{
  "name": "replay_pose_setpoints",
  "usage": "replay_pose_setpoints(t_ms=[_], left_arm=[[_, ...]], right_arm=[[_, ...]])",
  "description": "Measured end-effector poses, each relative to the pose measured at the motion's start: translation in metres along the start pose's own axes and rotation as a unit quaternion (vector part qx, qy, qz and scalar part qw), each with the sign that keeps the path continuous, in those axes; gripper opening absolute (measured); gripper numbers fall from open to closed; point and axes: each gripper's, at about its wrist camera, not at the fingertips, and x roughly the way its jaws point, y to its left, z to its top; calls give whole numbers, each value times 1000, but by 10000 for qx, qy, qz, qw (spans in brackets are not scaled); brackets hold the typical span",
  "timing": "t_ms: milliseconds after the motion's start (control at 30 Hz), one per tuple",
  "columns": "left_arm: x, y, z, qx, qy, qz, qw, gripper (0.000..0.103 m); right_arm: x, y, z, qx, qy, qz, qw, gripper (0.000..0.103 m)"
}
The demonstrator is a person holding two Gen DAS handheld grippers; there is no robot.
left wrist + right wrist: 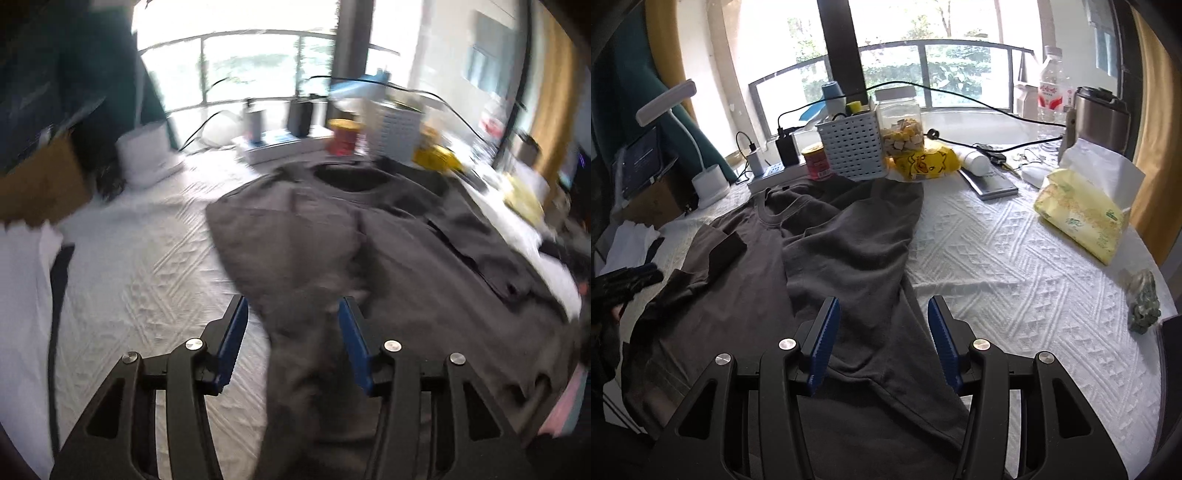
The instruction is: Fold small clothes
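Grey T-shirt [827, 236] spread over white quilted tablecloth [1015, 266], both grippers above its lower part, jaws apart.

Left gripper [291, 314]: blue pads clearly apart w/ a ridge of shirt cloth running up between them; left view badly blurred, so can't tell if pads touch the fabric, no pinch visible. Right gripper [882, 314]: jaws approx half open over shirt's lower right edge, cloth lies flat beneath, nothing held. Shirt fills centre-left of right view; neckline at upper centre, one sleeve folded inward at mid left, hem cut off by bottom edge of frame & hidden behind gripper body. Dark shape at far left edge of right view, prob. the other gripper, mostly cropped. Behind the collar: white perforated basket [849, 147], clear jar [899, 122]; yellow tissue pack [1082, 218] at right.
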Motion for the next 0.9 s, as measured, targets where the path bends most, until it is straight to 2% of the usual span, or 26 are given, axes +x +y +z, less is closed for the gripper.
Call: replay_pose_setpoints(t_ms=[100,267,300,367,500,567,667,800,900], left_arm=[[15,12,2,-186,199,-87,9996,51],[30,10,-6,-376,498,-550,9965,49],[30,7,-8,-318,481,-643,9963,29],[26,-2,-10,-91,487,-597,9970,11],[14,-22,-12,382,347,-589,9969,7],[8,-32,-13,687,266,-445,9963,7],[1,-45,-16,1083,96,44,9941,7],[-6,-52,-17,1205,-137,382,9919,7],[-11,-53,-18,1208,-238,475,9913,7]], right_arm=[[5,3,2,-21,32,34,10000,52],[9,5,4,4,46,65,10000,52],[9,5,3,3,53,67,10000,52],[10,5,3,7,72,67,10000,52],[11,3,2,34,80,65,9999,52],[10,2,2,37,75,63,9999,52],[10,1,1,52,77,74,9999,52],[9,-2,-1,84,68,77,9999,52],[8,-2,-3,93,66,75,9999,52]])
